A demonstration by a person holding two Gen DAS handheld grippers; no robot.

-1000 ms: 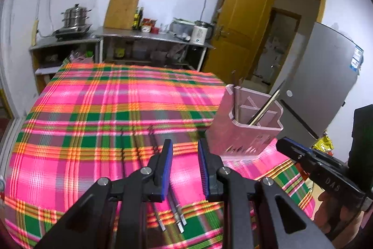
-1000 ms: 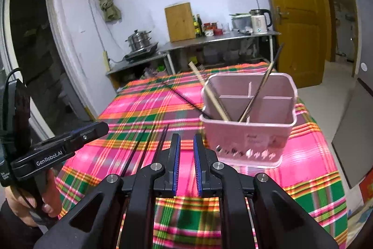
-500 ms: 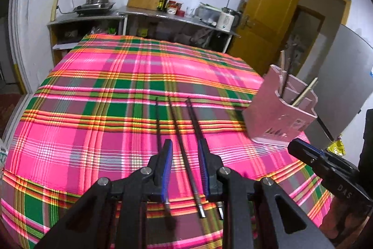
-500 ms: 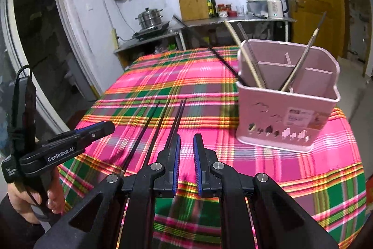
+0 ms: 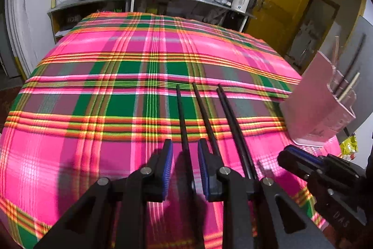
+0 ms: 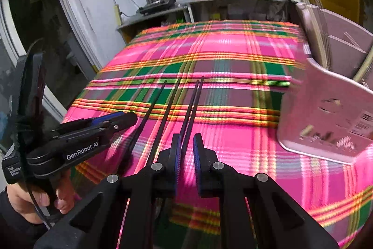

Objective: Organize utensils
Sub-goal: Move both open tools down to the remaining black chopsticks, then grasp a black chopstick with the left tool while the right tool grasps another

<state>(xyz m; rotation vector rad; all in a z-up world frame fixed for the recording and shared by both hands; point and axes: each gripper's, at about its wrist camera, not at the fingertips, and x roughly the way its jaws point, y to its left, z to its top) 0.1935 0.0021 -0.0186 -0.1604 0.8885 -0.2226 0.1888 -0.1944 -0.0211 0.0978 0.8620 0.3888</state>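
The desk point(image 5: 93, 85) fills most of what I see from both cameras, covered in a pink, green and yellow plaid cloth point(image 6: 233, 50) that stretches away ahead of both claws. The pink holder point(image 6: 326, 113) stands on it to the right of the right claw point(image 6: 186, 141) and somewhat ahead of it. From the left claw point(image 5: 185, 151) the holder is further off to the right, beyond the right claw, with a dark stick point(image 5: 354, 55) and a pale stick point(image 5: 349, 85) leaning out of its top. Four black chopsticks lie flat on the cloth, running away from me roughly side by side. The left one point(image 5: 181, 113) passes straight between the left claw's pads, low under them; the next point(image 5: 205, 118) runs just under that claw's right finger, and the last two point(image 5: 230, 113) lie together as a pair to its right. From the right camera that pair point(image 6: 192, 104) leads into the narrow gap of the right claw, with the other two to its left. My left claw is released: a clear gap shows on either side of the chopstick and the blue pads do not press it. My right claw is also released, its pads close together but apart, and I cannot see them pinching the pair. The person's hand point(image 6: 30, 197) grips the left claw's handle, to the left of the right claw.
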